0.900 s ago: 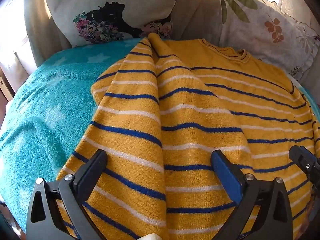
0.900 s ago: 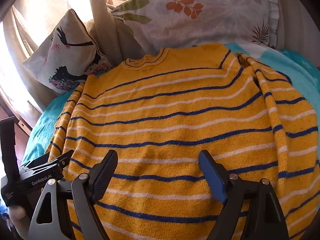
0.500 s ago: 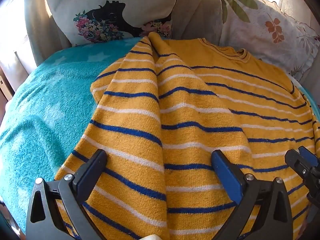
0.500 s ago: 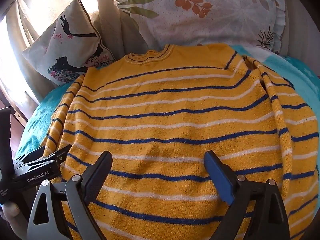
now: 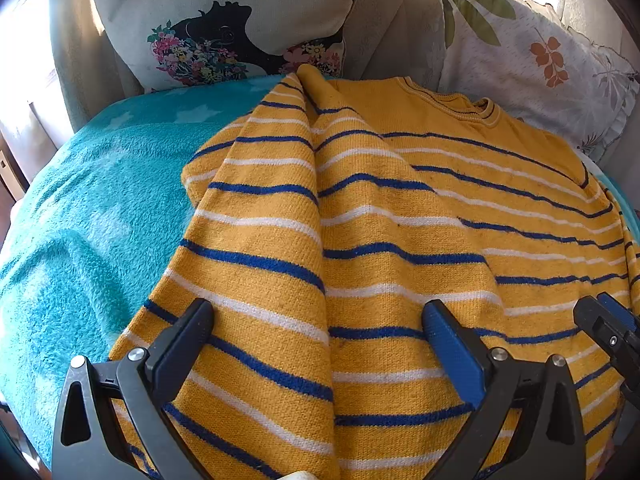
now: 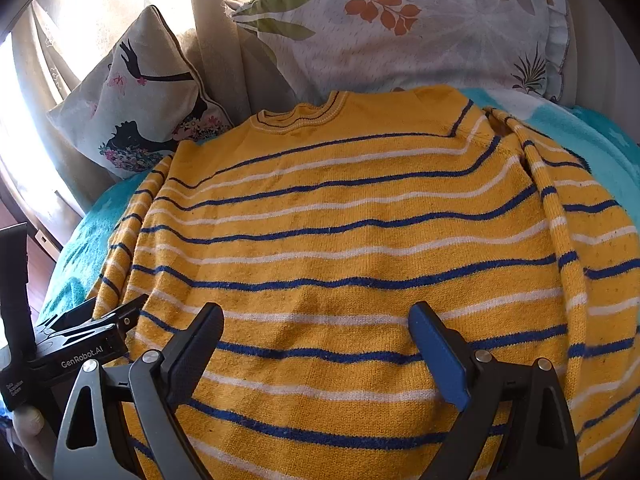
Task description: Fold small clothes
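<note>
Clearly yellow, the blue-and-white-striped sweater [image 6: 352,240] lies spread flat, neckline far.

We are in a home, on a bed or couch: a fluffy teal blanket [image 5: 92,200] covers it, two printed pillows [image 6: 400,28] lean at its far edge, and curtains [image 6: 92,8] glow with daylight.

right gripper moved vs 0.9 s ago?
Yes. In the right wrist view the leaf pillow and sweater collar sit lower and further right than before, so the open right gripper has swung up and left.
</note>
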Available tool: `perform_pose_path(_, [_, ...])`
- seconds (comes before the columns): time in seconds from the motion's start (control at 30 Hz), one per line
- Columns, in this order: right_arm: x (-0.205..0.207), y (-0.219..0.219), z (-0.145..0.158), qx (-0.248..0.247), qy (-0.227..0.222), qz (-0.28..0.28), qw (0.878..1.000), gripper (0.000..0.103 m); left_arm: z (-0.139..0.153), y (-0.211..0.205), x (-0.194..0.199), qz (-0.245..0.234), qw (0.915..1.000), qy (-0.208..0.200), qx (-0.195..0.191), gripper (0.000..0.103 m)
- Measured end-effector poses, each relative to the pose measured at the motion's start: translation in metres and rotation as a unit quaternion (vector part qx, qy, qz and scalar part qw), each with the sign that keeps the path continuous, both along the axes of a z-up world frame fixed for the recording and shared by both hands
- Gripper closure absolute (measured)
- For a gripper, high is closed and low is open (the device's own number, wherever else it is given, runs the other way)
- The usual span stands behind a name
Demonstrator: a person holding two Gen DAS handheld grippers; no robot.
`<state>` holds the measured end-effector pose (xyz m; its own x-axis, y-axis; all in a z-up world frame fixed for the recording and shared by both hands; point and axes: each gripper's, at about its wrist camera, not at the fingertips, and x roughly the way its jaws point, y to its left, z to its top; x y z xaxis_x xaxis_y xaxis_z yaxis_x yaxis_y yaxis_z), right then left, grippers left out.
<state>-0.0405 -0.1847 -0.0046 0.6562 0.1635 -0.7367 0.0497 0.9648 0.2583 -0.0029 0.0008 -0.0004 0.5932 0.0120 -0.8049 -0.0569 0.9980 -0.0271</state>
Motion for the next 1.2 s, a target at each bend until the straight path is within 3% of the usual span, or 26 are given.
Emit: perform_pose_path(1.2, [0.008,0.013,-0.003,-0.035,0.009,-0.013,0.999,0.004,-0.003,0.001,0.001,0.001,1.0000,-0.001,0.000,0.000])
